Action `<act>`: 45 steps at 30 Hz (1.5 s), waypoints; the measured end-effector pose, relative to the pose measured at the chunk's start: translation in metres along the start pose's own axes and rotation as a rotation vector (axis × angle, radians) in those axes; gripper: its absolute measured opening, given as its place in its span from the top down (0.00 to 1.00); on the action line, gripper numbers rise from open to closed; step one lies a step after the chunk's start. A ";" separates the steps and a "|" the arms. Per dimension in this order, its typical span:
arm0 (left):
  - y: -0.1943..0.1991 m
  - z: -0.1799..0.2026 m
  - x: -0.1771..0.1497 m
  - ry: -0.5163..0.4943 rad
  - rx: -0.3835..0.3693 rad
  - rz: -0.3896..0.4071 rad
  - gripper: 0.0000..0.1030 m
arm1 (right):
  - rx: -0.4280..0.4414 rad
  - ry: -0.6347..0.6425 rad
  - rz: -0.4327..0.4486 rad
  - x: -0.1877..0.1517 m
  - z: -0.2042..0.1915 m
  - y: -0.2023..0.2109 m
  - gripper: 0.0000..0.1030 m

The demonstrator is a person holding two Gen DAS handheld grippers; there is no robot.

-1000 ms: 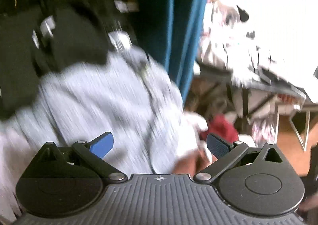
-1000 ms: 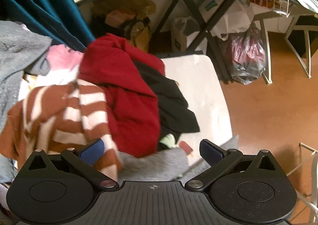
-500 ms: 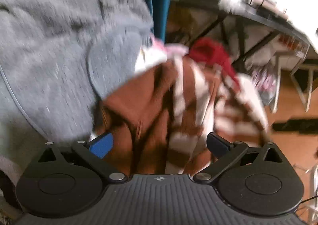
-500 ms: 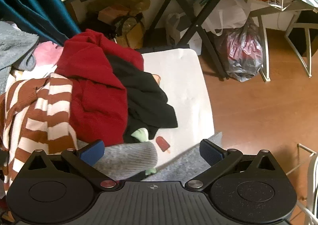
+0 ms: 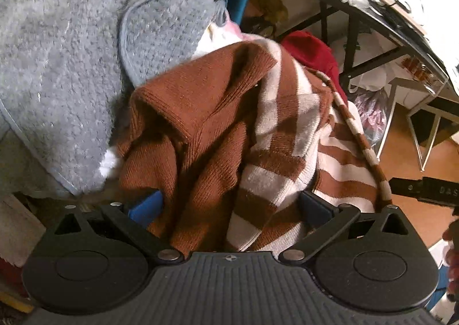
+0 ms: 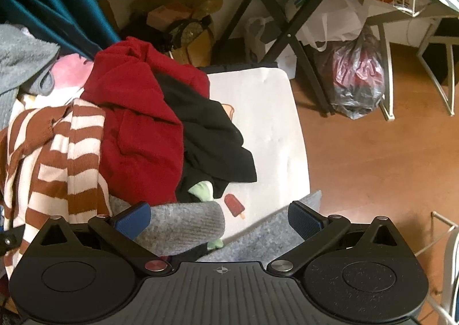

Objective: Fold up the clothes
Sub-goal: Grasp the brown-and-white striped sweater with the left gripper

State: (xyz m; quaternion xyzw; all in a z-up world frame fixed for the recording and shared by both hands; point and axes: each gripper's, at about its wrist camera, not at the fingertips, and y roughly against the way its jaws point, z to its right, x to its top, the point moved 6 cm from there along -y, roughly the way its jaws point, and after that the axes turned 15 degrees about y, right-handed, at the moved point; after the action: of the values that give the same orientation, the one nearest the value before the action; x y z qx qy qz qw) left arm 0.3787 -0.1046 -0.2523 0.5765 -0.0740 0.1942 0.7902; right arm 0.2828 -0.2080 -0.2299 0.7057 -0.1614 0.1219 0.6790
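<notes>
In the left wrist view, the left gripper [image 5: 229, 204] is seen with its jaws spread wide, and the folds of a brown and white striped sweater [image 5: 229, 129] are bunched between the two blue pads [image 5: 146, 204]. The knit lies against both pads, but no pinch is shown. A fluffy grey garment [image 5: 71, 61] is spread from 9 to 12 o'clock, its piped edge lying just beside the sweater's brown collar. A red garment [image 5: 312, 49] is glimpsed at 1 o'clock behind the stripes, and a black-framed table [image 5: 358, 17] is seen beyond it (its top is crowded and washed out by glare).

In the right wrist view, the right gripper [image 6: 219, 218] is likewise held wide open, with nothing clamped. A grey knitted sleeve [image 6: 186, 224] is laid across the gap, touching the left pad [image 6: 132, 221]. The striped sweater [image 6: 54, 158] is found at 9 o'clock, heaped against the red garment [image 6: 137, 124] at 11 o'clock, which is partly overlapped by a black garment [image 6: 209, 135] near the centre. All of these are piled on a white cover with a popsicle print [image 6: 269, 124]. A plastic bag [image 6: 358, 83] is seen at 2 o'clock on the wooden floor [image 6: 373, 175].
</notes>
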 end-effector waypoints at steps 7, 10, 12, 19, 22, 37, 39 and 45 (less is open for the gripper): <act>0.027 0.040 -0.015 -0.308 0.012 0.116 0.43 | 0.015 -0.020 0.010 0.003 -0.001 -0.002 0.01; 0.029 0.040 -0.011 -0.293 0.001 0.129 0.61 | 0.015 -0.022 0.004 0.002 -0.002 -0.003 0.01; 0.035 0.040 -0.009 -0.296 0.009 0.129 0.63 | 0.018 -0.021 0.005 0.001 -0.002 -0.003 0.01; 0.049 0.064 -0.018 -0.423 -0.021 0.162 0.63 | 0.015 -0.036 0.001 0.000 0.000 -0.004 0.01; 0.035 0.064 -0.023 -0.428 -0.006 0.107 0.63 | 0.015 -0.038 0.001 0.001 0.000 -0.005 0.01; 0.030 0.051 -0.007 -0.323 -0.035 0.081 0.84 | 0.025 -0.033 0.004 0.003 -0.001 -0.005 0.01; 0.026 0.050 -0.005 -0.311 -0.029 0.074 0.78 | 0.028 -0.029 0.008 0.003 -0.002 -0.004 0.01; 0.022 0.046 -0.004 -0.311 -0.037 0.070 0.79 | 0.033 -0.024 0.011 0.005 -0.003 -0.004 0.01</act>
State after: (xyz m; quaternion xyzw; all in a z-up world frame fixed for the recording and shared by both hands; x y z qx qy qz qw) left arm 0.3711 -0.1427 -0.2197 0.5822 -0.2191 0.1284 0.7724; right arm 0.2890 -0.2054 -0.2312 0.7172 -0.1714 0.1199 0.6647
